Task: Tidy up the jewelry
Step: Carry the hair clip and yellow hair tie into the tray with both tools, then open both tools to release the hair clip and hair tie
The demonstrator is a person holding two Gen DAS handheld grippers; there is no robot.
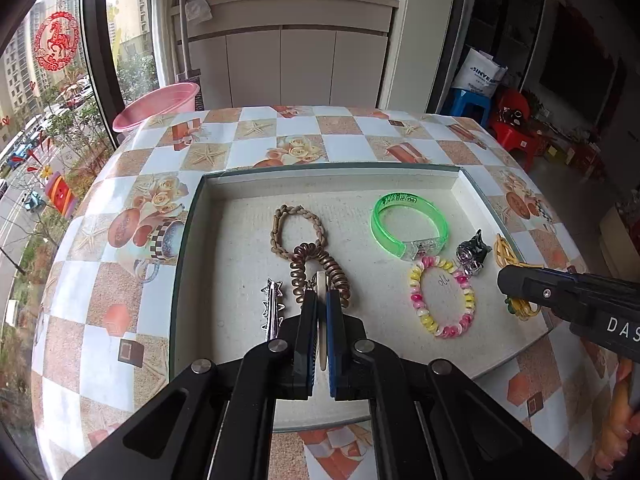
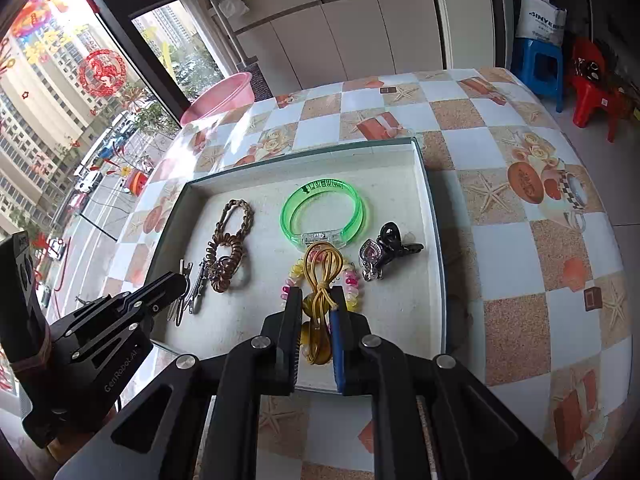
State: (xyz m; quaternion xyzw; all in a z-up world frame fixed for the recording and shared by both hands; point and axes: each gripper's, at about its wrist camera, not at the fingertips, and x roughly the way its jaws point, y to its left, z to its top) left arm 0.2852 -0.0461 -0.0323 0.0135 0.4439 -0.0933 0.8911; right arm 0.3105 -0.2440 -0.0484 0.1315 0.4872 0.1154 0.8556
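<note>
A shallow white tray (image 1: 332,184) on the table holds the jewelry: a brown braided bracelet (image 1: 298,230), a brown spiral hair tie (image 1: 320,276), a silver spiked clip (image 1: 272,308), a green bangle (image 1: 408,224), a pink-yellow bead bracelet (image 1: 442,298) and a black claw clip (image 1: 474,254). My left gripper (image 1: 321,300) is shut on a flat white disc-like piece (image 1: 320,344) over the spiral tie. My right gripper (image 2: 317,294) is shut on a yellow cord necklace (image 2: 320,280) above the bead bracelet (image 2: 352,284); it shows at the tray's right in the left wrist view (image 1: 520,280).
The tray (image 2: 432,216) sits on a checkered tablecloth (image 1: 120,280). A pink basin (image 1: 160,106) stands beyond the table's far left edge by the window. White cabinets (image 1: 304,64) are behind. Blue and red stools (image 2: 560,68) stand at the right.
</note>
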